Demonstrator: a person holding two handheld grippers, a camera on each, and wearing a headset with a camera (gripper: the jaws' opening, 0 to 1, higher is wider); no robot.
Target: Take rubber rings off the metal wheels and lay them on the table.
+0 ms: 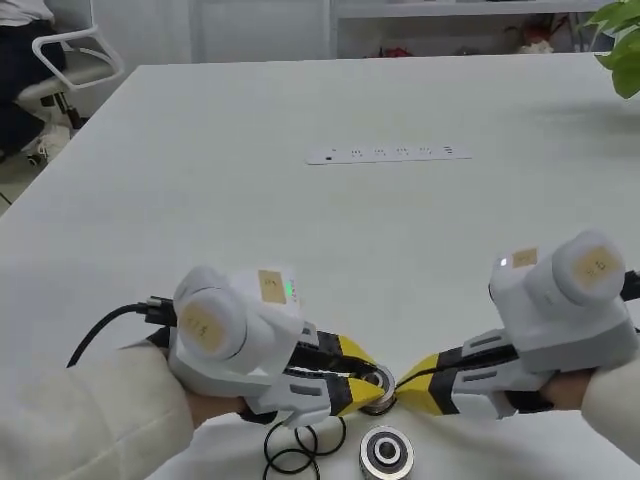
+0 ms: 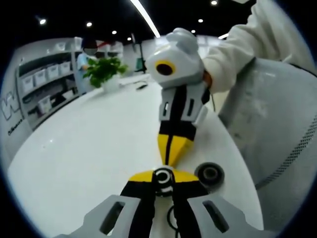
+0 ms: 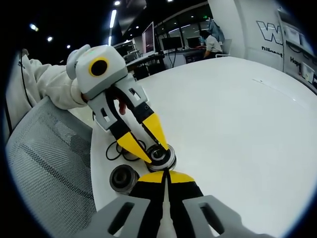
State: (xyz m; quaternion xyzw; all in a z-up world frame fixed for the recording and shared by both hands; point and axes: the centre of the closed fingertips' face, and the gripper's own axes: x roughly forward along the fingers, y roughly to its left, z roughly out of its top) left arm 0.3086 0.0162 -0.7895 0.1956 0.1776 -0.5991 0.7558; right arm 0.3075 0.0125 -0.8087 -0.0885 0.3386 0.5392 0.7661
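Note:
My left gripper (image 1: 368, 378) is shut on a small metal wheel (image 1: 379, 393), held just above the white table's near edge; in the left gripper view the wheel (image 2: 163, 182) sits between my yellow jaws. My right gripper (image 1: 402, 381) meets it from the right, jaws pressed together at the wheel's rim (image 3: 163, 157); I cannot tell whether a ring is pinched. A second metal wheel (image 1: 386, 452) lies flat on the table just below. A few loose black rubber rings (image 1: 298, 447) lie to its left, under the left gripper.
A white power strip (image 1: 388, 154) lies mid-table, far ahead. An office chair (image 1: 70, 62) stands at the far left corner and a green plant (image 1: 622, 45) at the far right. A grey mesh chair back (image 3: 44, 168) sits close behind the table edge.

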